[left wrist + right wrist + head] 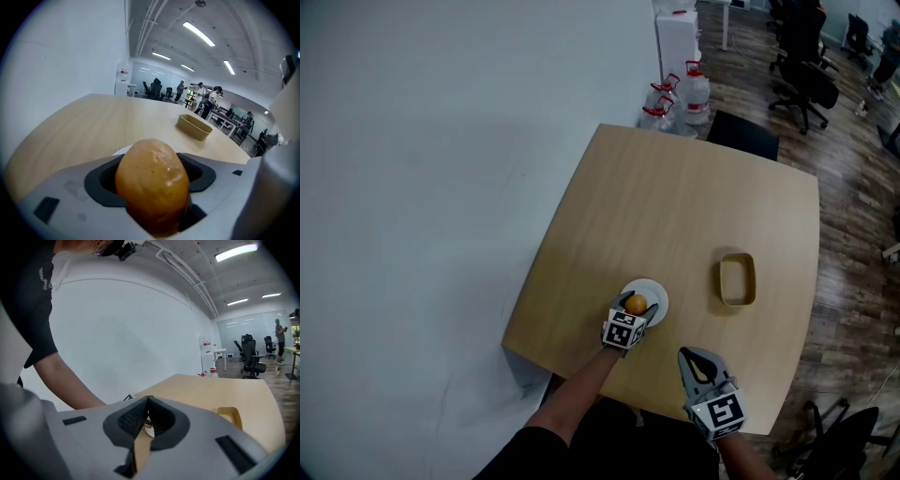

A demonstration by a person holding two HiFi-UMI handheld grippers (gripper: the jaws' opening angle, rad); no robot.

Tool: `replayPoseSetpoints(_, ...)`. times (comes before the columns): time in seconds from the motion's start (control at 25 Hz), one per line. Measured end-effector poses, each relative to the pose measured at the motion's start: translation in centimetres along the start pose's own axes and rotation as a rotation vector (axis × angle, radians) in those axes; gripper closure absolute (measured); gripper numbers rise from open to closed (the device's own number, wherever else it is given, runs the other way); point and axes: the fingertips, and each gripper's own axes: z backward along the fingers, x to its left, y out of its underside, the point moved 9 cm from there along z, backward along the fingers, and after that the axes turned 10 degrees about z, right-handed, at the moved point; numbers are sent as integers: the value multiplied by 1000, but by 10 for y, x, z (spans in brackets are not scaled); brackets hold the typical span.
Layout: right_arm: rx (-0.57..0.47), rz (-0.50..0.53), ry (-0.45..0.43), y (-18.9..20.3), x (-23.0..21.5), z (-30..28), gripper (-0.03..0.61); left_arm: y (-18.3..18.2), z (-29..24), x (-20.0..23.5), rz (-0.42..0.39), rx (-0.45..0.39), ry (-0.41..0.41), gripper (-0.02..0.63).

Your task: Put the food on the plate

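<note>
An orange-brown piece of food (pixel 636 304), round like a bun or potato, is clamped between the jaws of my left gripper (pixel 634 304). It hangs right over the small white plate (pixel 655 298) near the table's front edge; whether it touches the plate I cannot tell. In the left gripper view the food (pixel 152 183) fills the jaws and a sliver of the plate (pixel 121 150) shows behind it. My right gripper (pixel 695 362) is shut with nothing in it, low at the front edge, right of the plate. Its tips (pixel 146 414) meet in the right gripper view.
A tan rectangular tray (pixel 736 278) lies empty to the plate's right, also the tray (pixel 193 126) in the left gripper view. Water jugs (pixel 680 98) stand on the floor beyond the table's far corner. Office chairs (pixel 803 56) stand further back. A white wall runs along the left.
</note>
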Motion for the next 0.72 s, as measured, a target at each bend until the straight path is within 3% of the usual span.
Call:
replayPoseSetpoints(0.24,31,1,21,4,1,6,520,1,-12,-1,-119,84,-7,298)
replayPoseSetpoints(0.52,36,6,45,11,-7,13,520,10,-28,-10,-168,155,28,296)
replayPoseSetpoints(0.72,35,6,57,15,-9,17,520,9,-28,-5,-177,154,17,296)
